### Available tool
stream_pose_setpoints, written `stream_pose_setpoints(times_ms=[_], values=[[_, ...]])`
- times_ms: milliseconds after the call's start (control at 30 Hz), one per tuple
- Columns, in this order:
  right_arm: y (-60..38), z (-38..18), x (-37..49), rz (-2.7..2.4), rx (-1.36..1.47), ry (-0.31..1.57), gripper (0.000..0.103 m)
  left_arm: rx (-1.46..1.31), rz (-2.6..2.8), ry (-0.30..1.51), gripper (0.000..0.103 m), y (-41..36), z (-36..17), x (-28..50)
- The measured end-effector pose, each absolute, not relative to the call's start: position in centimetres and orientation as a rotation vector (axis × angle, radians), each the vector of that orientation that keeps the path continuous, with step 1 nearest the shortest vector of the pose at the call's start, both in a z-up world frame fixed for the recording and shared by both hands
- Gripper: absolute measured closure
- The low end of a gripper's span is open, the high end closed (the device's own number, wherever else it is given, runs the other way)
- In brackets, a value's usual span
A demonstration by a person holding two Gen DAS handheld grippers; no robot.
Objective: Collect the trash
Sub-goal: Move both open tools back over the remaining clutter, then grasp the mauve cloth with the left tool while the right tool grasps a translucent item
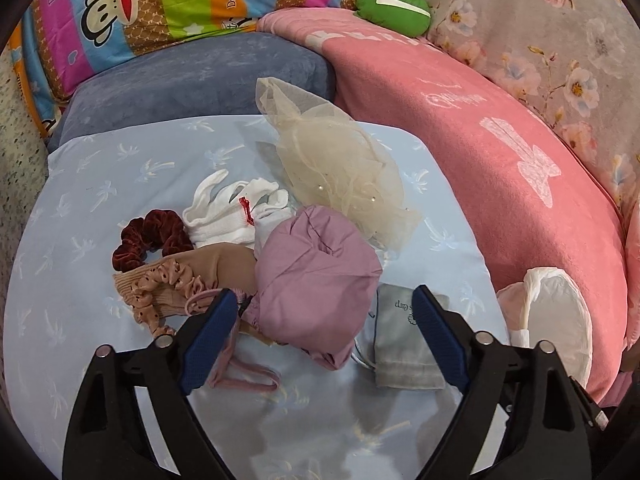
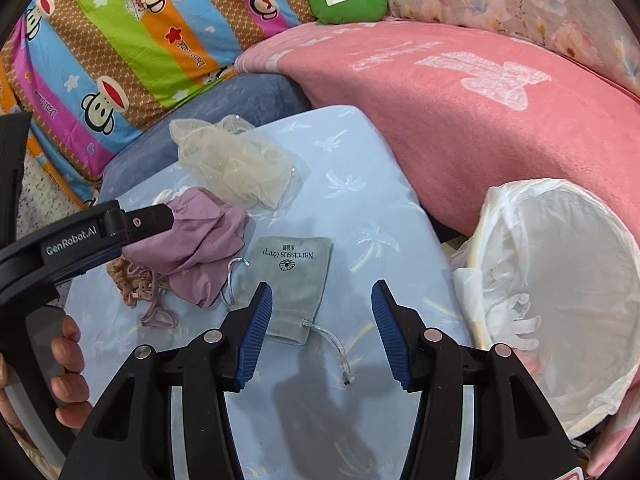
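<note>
A pile lies on the light blue pillow (image 1: 80,208): a mauve cloth bundle (image 1: 316,276), a grey drawstring pouch (image 1: 404,344), a cream mesh bag (image 1: 340,176), white socks (image 1: 232,212), a dark red scrunchie (image 1: 148,236) and a tan scrunchie (image 1: 168,284). My left gripper (image 1: 324,304) is open, its jaws on either side of the mauve bundle. My right gripper (image 2: 322,298) is open above the grey pouch (image 2: 292,276). The mauve bundle (image 2: 192,244) and mesh bag (image 2: 236,168) lie to its left. A white-lined trash bin (image 2: 556,292) stands at the right; it also shows in the left wrist view (image 1: 556,320).
A pink blanket (image 1: 500,168) rises along the right. A blue-grey cushion (image 1: 200,80), a striped monkey-print quilt (image 1: 140,12) and a green plush (image 1: 394,4) lie behind. The left gripper's body (image 2: 80,240) and a hand (image 2: 68,360) show at the right view's left.
</note>
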State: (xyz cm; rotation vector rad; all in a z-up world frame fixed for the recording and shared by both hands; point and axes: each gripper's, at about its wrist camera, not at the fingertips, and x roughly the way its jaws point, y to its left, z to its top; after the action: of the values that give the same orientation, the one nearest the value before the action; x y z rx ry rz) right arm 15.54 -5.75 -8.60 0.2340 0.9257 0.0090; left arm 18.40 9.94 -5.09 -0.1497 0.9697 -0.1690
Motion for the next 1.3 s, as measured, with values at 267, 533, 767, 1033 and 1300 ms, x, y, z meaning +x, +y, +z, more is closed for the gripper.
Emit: stream_pose_setpoints(times_ms=[267,533,767,1033,1300], values=[[-4.6,-11.6,17.6,0.018,0.23,0.987,0.052,-0.167,-0.186,1.01,0.061,10.6,-6.4,19.6],[-3.6,-13.5,18.2,0.037,0.238,1.023,0.066,-0.18,-0.214,1.02,0.09,11.1,-6.8,19.4],[-3.6,-12.5,17.8,0.053,0.254,1.004,0.099,-0.174,-0.238,0.994,0.096,10.5,-5.6,18.6],[-4.5,-8.4,16.2,0.044,0.248,0.91,0.099,-0.169,-0.284,0.942,0.096,9.4,-3.0,17.3],[-7.2,-3.6,13.7,0.014,0.274,0.793,0.099,-0.154,-0.348,0.877,0.096,6.9,0.1,16.0]])
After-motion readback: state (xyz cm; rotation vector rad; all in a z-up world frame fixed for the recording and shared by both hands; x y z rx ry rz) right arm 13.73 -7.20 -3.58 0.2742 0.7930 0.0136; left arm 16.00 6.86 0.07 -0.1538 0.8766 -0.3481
